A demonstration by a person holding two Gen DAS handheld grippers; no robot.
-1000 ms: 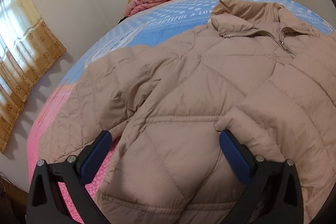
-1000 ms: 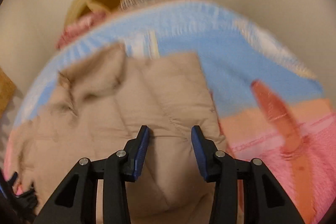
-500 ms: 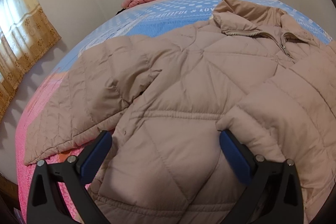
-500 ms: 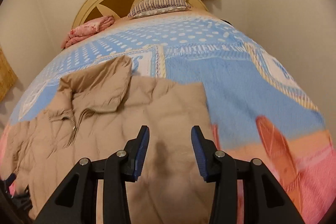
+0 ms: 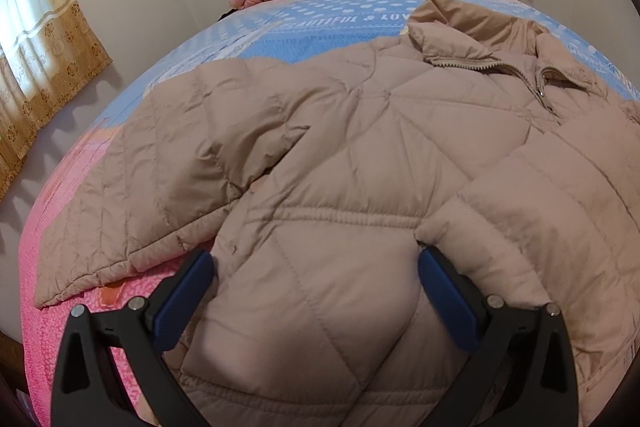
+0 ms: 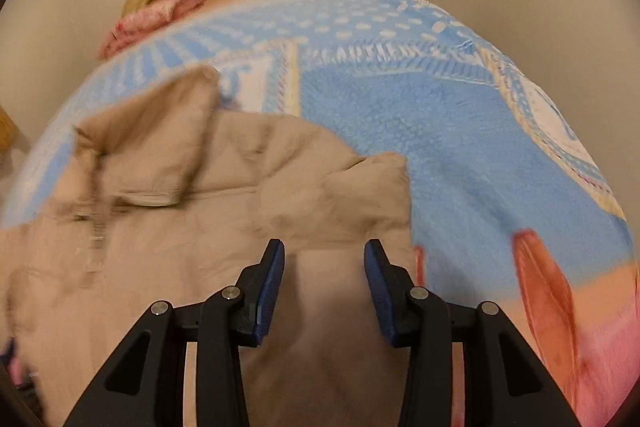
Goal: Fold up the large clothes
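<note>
Jacket [image 5: 360,155] lies between and beneath both parted tongs.

The right wrist view is smeared by motion blur: the jacket [image 6: 168,227] left of the fingers [image 6: 272,279] loses its zip and collar detail, and the lettering on the blanket [image 6: 440,155] beyond them cannot be read. In the left wrist view the jacket's [image 5: 340,187] hem runs below the fingers [image 5: 184,299] out of frame, its right side is cut off, and the blanket's [image 5: 320,23] far lettering is partly hidden by the collar.
</note>
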